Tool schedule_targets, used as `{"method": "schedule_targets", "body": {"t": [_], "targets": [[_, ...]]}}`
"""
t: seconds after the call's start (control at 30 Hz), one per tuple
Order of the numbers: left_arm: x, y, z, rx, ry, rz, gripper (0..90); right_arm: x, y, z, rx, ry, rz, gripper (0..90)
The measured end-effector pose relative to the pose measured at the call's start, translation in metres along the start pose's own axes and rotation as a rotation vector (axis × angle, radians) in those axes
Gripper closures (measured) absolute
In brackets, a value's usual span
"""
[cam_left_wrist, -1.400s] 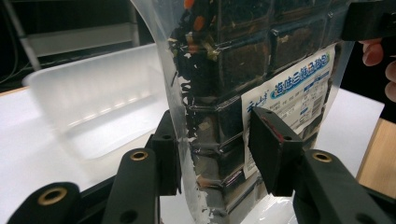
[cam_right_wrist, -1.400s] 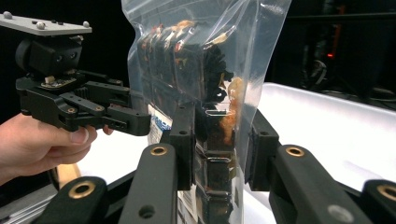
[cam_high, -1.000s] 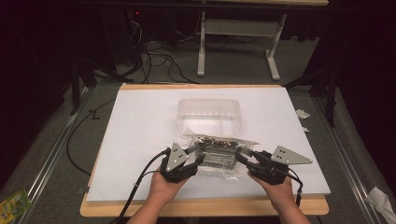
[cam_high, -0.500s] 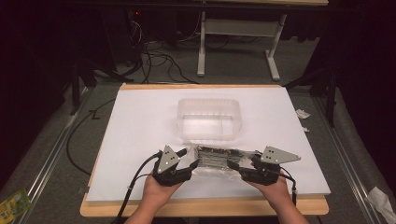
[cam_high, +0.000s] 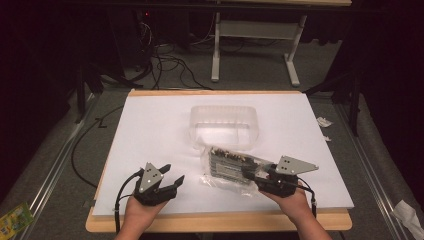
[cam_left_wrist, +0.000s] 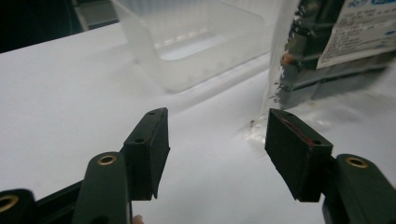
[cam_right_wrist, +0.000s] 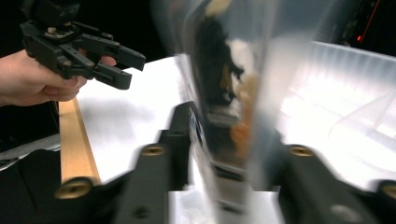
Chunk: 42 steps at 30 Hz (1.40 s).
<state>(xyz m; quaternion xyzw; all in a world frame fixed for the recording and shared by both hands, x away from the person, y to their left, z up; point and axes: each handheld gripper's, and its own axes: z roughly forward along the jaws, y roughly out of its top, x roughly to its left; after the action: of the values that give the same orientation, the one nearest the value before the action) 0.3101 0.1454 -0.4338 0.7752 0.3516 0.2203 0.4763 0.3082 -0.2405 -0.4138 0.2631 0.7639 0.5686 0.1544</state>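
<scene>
**Right claw grips the bag, left claw stands open beside it**

We see the clear plastic bag (cam_high: 231, 167) lying on the white surface (cam_high: 150, 130), just in front of the clear plastic tub (cam_high: 223, 125) and close to it; whether the two touch we cannot tell. The bag holds something dark and flat, with light flecks along its far edge. In the left gripper view the bag (cam_left_wrist: 327, 51) carries a white printed label (cam_left_wrist: 362, 30), but the print is too blurred for us to read, and the bag runs off the top and right of that picture.

The right claw (cam_high: 250, 175) is closed on the near right end of the bag, and its jaws have just been closing further. In the right gripper view the bag (cam_right_wrist: 224, 93) rises between the two jaws, heavily smeared by motion, so we cannot make out its contents there beyond dark and brownish patches.

The left claw (cam_high: 172, 176) is held near the front left of the surface, apart from the bag, with nothing between its jaws; they have just been opening. In the left gripper view its pads (cam_left_wrist: 156, 144) stand wide, the right one close to the bag's corner. The tub (cam_left_wrist: 187, 46) is cut off at the top there.

The right gripper view also shows the left claw (cam_right_wrist: 123, 67) in the person's hand (cam_right_wrist: 37, 79), above the wooden edge (cam_right_wrist: 74, 144) of the surface.
</scene>
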Motion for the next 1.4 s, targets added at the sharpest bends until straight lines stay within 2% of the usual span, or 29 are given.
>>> {"method": "schedule_targets", "body": {"t": [0.1, 0.27, 0.33, 0.47, 0.67, 0.87, 1.3, 1.4], "targets": [[0.004, 0.000, -0.001, -0.004, 0.029, 0.005, 38.9, 0.000, -0.002, 0.000, -0.009, -0.010, 0.003, 73.9], [0.009, -0.005, 0.002, 0.016, 0.039, -0.002, 38.8, -0.001, -0.004, -0.002, -0.011, 0.006, 0.007, 75.2], [0.010, -0.005, 0.002, 0.017, 0.037, -0.009, 38.6, 0.000, -0.004, -0.002, -0.010, 0.000, 0.009, 75.4], [0.016, -0.007, 0.003, 0.022, 0.019, -0.052, 38.1, 0.003, -0.003, -0.002, -0.007, -0.006, 0.012, 75.8], [0.017, -0.008, 0.003, 0.020, 0.009, -0.060, 35.9, 0.005, 0.000, -0.005, -0.021, -0.011, 0.036, 76.1], [0.015, -0.008, 0.004, 0.027, -0.007, -0.037, 33.4, 0.003, 0.003, -0.013, -0.051, -0.026, 0.039, 76.1], [0.014, -0.008, 0.006, 0.029, -0.014, -0.033, 32.9, -0.011, 0.006, -0.034, -0.085, -0.094, 0.049, 76.0], [0.014, -0.010, 0.006, 0.036, -0.015, -0.022, 32.9, -0.016, 0.006, -0.040, -0.100, -0.112, 0.064, 76.0]]}}
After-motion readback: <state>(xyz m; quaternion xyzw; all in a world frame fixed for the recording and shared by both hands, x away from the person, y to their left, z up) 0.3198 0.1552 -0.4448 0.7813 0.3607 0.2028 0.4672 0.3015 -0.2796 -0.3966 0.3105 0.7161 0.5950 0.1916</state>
